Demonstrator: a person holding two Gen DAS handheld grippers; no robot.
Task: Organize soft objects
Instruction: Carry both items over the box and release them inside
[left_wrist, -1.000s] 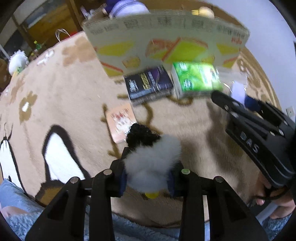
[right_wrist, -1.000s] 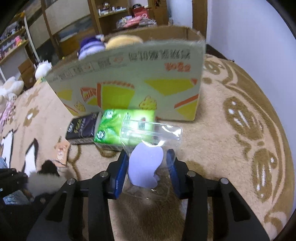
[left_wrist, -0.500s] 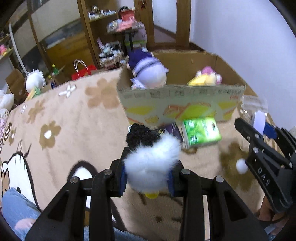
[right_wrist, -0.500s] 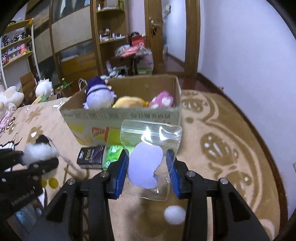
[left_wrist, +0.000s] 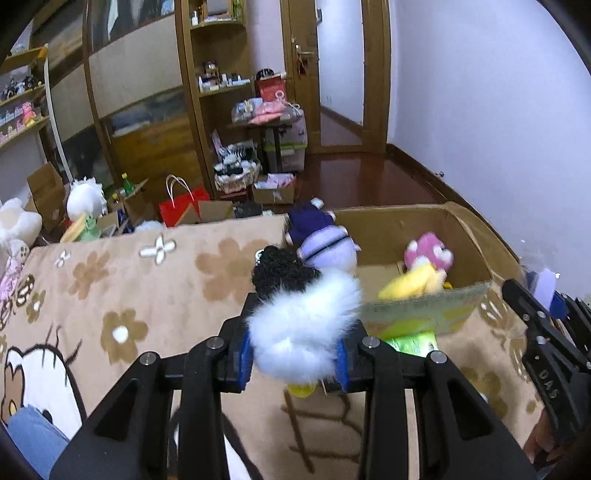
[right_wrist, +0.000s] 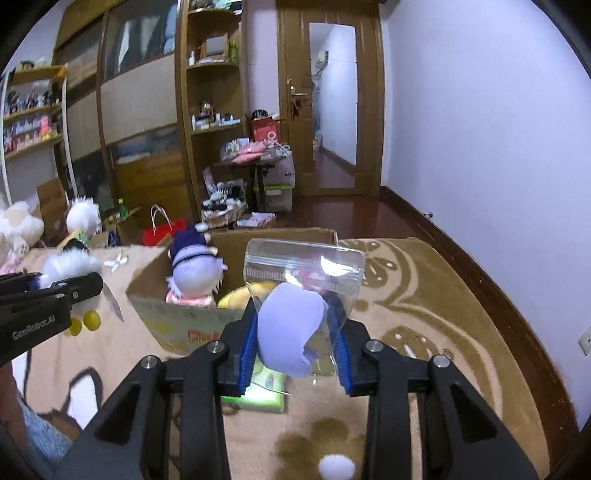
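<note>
Both of my tongs have risen off the flowered blanket (left_wrist: 110, 280) since a second ago, and the cardboard box (right_wrist: 184, 325), seen then from its printed side, now shows its open top. My left tongs (left_wrist: 293, 354) stay clamped on a fluffy white toy (left_wrist: 303, 332) with a black curly head. My right tongs (right_wrist: 295, 343) have just closed a little more on a clear zip bag (right_wrist: 306, 266) holding a lilac soft piece (right_wrist: 288, 328).

To do this well, I judge I should carry each item over the near wall of the box before letting go, and lower the slippery bag gently.

Plush toys already lie inside the box; the purple plush (right_wrist: 195, 273) is clear, the pink and yellow ones are partly hidden behind my load. I cannot tell what the lilac piece is. A small white pompom (right_wrist: 338, 467) lies on the blanket below the right tongs.
</note>
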